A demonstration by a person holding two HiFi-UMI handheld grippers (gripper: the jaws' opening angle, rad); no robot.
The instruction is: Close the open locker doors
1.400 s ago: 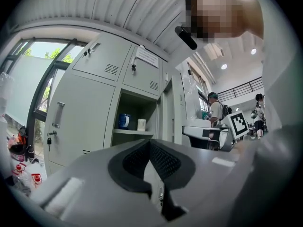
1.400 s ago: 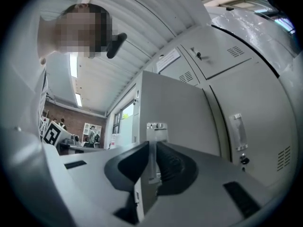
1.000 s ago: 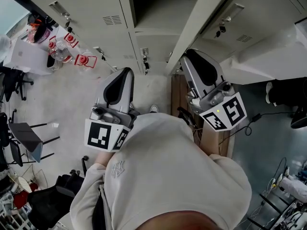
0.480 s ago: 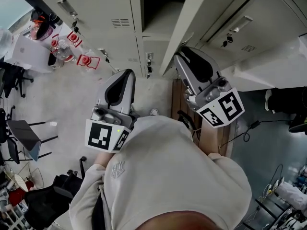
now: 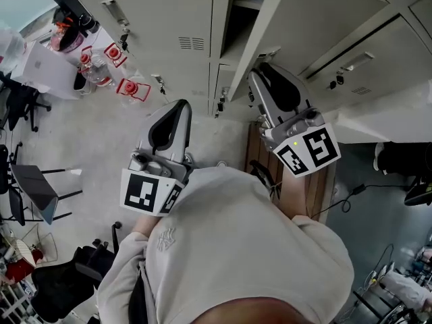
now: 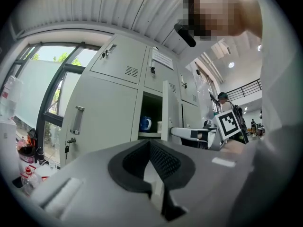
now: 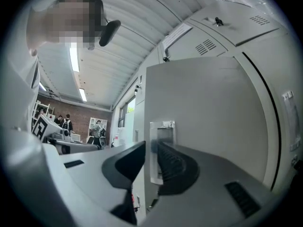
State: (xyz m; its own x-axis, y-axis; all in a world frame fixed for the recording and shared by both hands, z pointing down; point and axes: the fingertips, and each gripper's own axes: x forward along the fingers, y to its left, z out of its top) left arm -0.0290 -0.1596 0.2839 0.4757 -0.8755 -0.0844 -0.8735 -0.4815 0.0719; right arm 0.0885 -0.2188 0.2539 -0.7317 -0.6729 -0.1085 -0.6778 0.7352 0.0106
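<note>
An open grey locker door [image 5: 297, 19] swings out from the locker bank, beside a dark open compartment [image 5: 243, 12]. My right gripper [image 5: 260, 73] is up at the door's free edge, jaws shut. In the right gripper view the door [image 7: 213, 117] fills the frame, and its metal handle plate [image 7: 162, 126] shows just past the right gripper [image 7: 151, 150]. My left gripper [image 5: 177, 106] hangs lower left, shut and empty. In the left gripper view the left gripper [image 6: 150, 148] faces the open compartment, where a blue mug [image 6: 145, 123] stands on a shelf.
Closed lockers with keys in their locks [image 5: 121, 19] line the wall to the left. Bottles and red-tagged items [image 5: 101, 66] sit on a table at far left, with office chairs [image 5: 34, 187] below. A wooden stand [image 5: 317, 181] and cables [image 5: 351, 187] lie at right.
My right gripper has moved up and in to the door's free edge, and the dark opening looks narrower. The left gripper has barely moved.
</note>
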